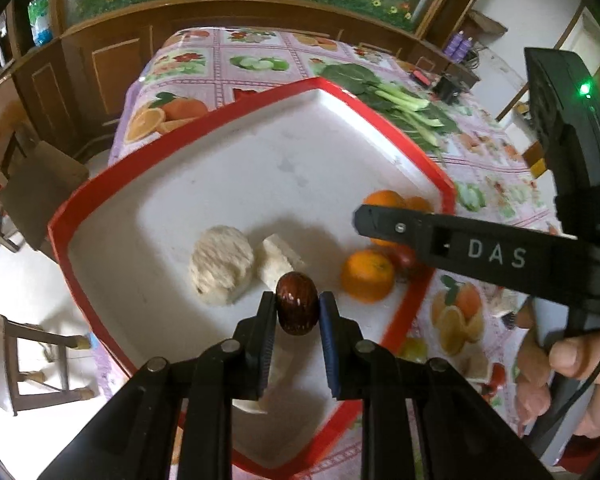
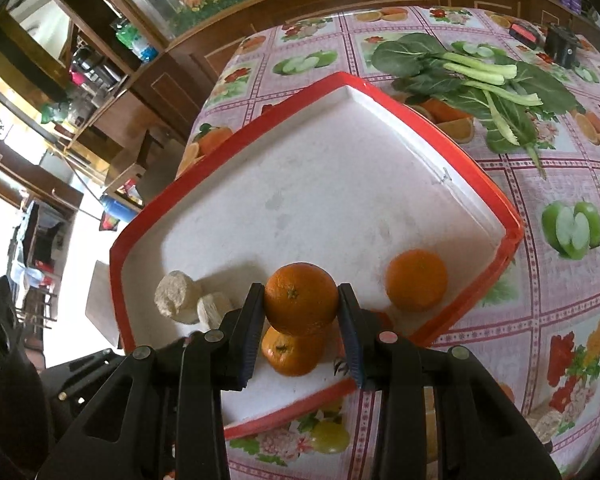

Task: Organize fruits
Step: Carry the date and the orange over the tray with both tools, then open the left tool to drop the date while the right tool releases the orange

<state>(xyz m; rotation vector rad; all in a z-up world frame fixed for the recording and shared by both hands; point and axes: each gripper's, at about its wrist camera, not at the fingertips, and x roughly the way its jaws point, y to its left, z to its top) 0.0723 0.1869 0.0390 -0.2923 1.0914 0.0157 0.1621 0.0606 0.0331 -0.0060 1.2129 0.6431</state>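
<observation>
Your two wrist cameras both look steeply down along their fingers from close above the tray (image 1: 236,104), the left from its near-left side, the right from its near-right, sharing tray and tablecloth (image 2: 540,184).

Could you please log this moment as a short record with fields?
Left gripper: jaws shut on a dark brown date, above the tray
Right gripper: jaws shut on an orange
Tray: red-rimmed, white; holds two more oranges and pale food pieces
Tablecloth: fruit-print
Leafy greens: beyond the tray
</observation>
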